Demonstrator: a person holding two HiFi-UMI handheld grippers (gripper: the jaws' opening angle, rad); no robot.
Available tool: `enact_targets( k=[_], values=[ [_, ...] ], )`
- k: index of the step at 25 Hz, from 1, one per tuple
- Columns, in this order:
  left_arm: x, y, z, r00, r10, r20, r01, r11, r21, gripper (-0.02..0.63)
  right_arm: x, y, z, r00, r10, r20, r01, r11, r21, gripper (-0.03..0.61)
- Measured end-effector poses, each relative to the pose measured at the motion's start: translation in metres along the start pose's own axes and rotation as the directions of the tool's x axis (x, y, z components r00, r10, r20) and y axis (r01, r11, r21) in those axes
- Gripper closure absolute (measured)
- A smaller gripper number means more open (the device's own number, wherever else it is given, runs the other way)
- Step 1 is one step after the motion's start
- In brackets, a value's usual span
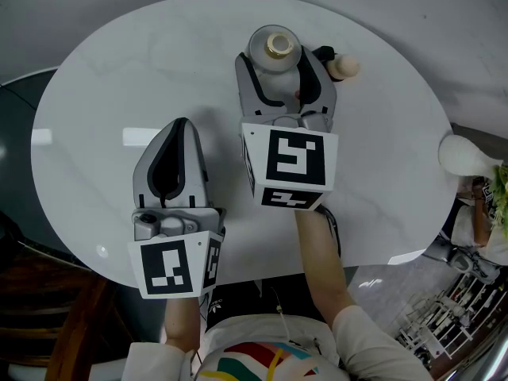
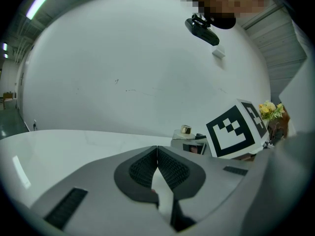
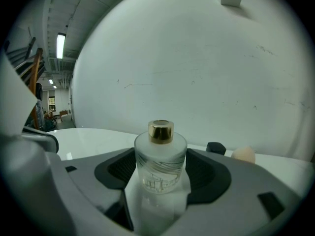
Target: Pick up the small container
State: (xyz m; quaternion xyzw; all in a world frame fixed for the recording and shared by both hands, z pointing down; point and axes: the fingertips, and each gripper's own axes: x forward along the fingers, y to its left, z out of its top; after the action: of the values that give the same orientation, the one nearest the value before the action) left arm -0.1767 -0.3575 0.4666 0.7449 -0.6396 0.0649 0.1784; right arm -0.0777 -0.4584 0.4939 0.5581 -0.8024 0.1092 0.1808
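Observation:
The small container is a frosted glass bottle (image 1: 274, 50) with a gold cap, standing upright at the far side of the white round table (image 1: 95, 94). My right gripper (image 1: 279, 60) is open, with one jaw on each side of the bottle. In the right gripper view the bottle (image 3: 161, 156) rests on the tabletop between the dark pads (image 3: 120, 168), and I see no pad pressing on it. My left gripper (image 1: 181, 127) hovers over the table's near left part, shut and empty, its pads meeting in the left gripper view (image 2: 157, 154). From there the bottle's cap (image 2: 185, 130) shows far right.
A beige egg-shaped object (image 1: 347, 67) and a small black object (image 1: 324, 53) lie just right of the bottle, beyond the right jaw. A white rounded object (image 1: 464, 155) sits off the table's right edge. A dark chair (image 1: 48, 292) stands at lower left.

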Motion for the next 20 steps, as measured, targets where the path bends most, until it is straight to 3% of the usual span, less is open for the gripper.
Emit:
enact_targets(
  k=[20],
  values=[
    [-0.016,0.002,0.011,1.000,0.013,0.027,-0.013,1.000,-0.002,0.595,-0.001,0.000,0.002,1.000,0.005,0.018,-0.005,1.000,0.019,0.267]
  ],
)
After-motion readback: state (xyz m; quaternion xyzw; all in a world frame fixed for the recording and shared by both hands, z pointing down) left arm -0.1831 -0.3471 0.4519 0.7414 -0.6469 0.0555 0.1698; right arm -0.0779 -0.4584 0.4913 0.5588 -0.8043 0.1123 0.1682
